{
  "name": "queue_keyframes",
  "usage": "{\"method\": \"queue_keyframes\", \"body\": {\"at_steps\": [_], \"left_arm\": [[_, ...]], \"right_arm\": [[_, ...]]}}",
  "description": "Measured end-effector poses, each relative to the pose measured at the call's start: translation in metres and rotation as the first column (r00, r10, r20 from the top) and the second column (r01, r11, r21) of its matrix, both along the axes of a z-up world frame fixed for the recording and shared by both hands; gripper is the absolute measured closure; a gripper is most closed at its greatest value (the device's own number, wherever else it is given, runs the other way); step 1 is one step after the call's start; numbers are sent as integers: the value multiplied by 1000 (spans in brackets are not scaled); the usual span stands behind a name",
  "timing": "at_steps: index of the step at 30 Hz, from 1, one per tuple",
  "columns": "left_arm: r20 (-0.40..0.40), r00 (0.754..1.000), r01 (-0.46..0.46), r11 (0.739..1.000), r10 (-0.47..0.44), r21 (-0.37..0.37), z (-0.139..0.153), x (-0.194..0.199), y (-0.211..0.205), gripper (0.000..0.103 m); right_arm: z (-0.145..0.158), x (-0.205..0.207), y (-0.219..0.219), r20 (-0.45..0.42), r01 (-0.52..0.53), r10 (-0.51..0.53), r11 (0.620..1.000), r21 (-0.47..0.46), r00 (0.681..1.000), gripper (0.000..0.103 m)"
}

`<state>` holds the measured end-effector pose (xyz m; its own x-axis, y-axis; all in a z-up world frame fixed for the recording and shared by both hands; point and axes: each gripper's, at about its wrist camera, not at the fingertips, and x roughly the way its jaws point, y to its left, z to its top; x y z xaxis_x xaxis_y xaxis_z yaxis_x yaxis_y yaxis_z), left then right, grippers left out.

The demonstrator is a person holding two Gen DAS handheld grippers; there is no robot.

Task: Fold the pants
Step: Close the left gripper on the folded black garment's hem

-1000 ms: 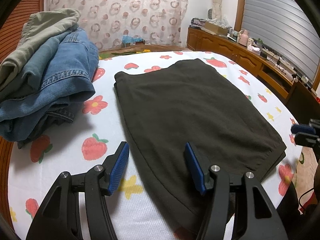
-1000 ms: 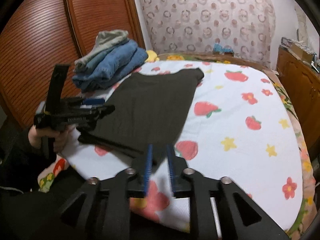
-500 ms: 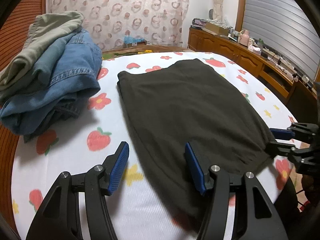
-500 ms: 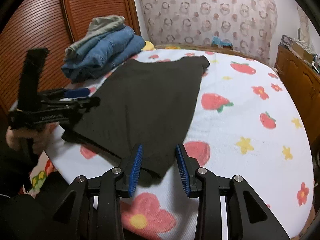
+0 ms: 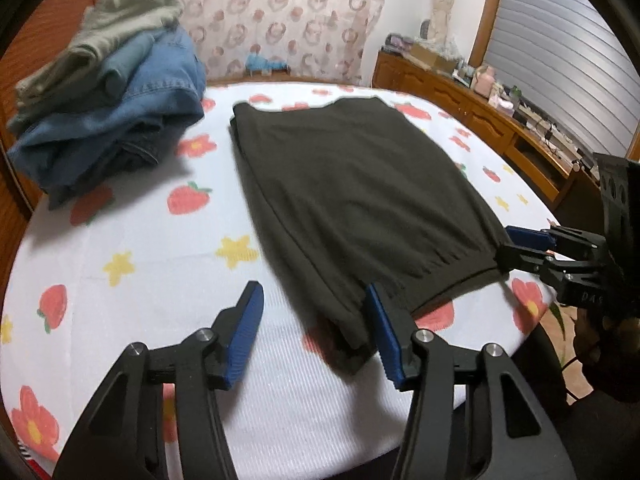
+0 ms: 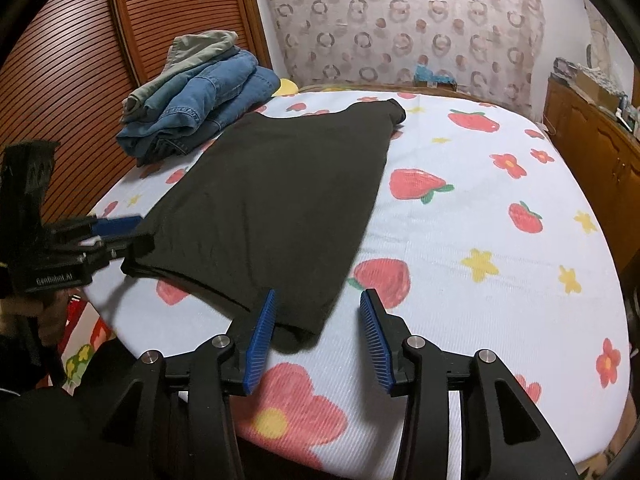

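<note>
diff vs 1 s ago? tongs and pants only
The right tongs went from nearly closed to open, are opening further, and now straddle the near right corner of the dark pants. The left tongs slid right to the near left corner; their jaws are closing, not yet pinching cloth. The pants lie flat as before, and the pile of jeans is unmoved.

The black two-finger left gripper with blue pads (image 5: pixel 314 334) points steeply downward, its jaws closing. The matching black right gripper (image 6: pixel 320 338) also tilts downward, jaws opening, pads apart.
</note>
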<state>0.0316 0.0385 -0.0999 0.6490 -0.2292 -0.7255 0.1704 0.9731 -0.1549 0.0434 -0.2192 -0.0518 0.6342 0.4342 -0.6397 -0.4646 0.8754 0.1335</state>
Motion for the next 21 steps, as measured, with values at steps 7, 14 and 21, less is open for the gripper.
{"method": "queue_keyframes", "body": {"at_steps": [7,14,21], "left_arm": [[-8,1000,1,1000,-1,-9,1,-7,0,63],[-19,1000,3,1000,-3,-18,2,-15,-2,67],[-19,1000,17,1000,-18,-25,2,-17,-5,73]], "right_arm": [[0,-2,-3,-9,-8,8,1000,14,1000,57],[-1,-4,-5,-14,-19,20,999,28,1000,58],[-2,-4,-2,-19,-40,40,998,38,999,70]]}}
